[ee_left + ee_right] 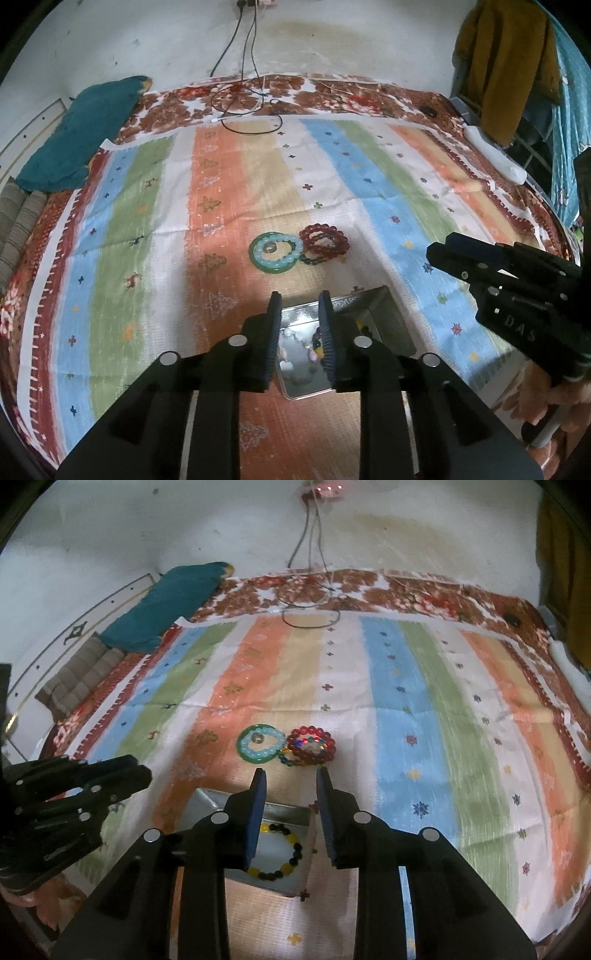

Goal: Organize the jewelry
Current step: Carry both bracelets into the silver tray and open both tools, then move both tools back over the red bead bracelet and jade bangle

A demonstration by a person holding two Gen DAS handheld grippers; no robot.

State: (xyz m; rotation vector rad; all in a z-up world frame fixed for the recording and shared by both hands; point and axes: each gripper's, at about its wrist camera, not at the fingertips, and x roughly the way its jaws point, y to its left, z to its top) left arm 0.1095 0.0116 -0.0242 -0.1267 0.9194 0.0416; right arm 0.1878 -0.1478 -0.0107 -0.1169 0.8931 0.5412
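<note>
A green bangle with a pale blue bead bracelet on it (273, 253) (260, 744) lies mid-cloth, touching red bead bracelets (324, 240) (312, 745) and a dark bead chain (314, 259). A shiny metal box (384, 317) (207, 805) sits nearer me. It holds a yellow-and-black bead bracelet (280, 853) and pale beads (291, 347). My left gripper (298, 299) is open and empty above the box. My right gripper (290, 775) is open and empty over the box's far edge; it also shows at the right of the left wrist view (498, 273).
A striped cloth (229, 184) covers a floral bedspread (424, 594). A teal pillow (81, 129) lies at the far left, black cables (251, 110) at the back, and a white power strip (495, 155) at the right. Clothes (506, 62) hang at the far right.
</note>
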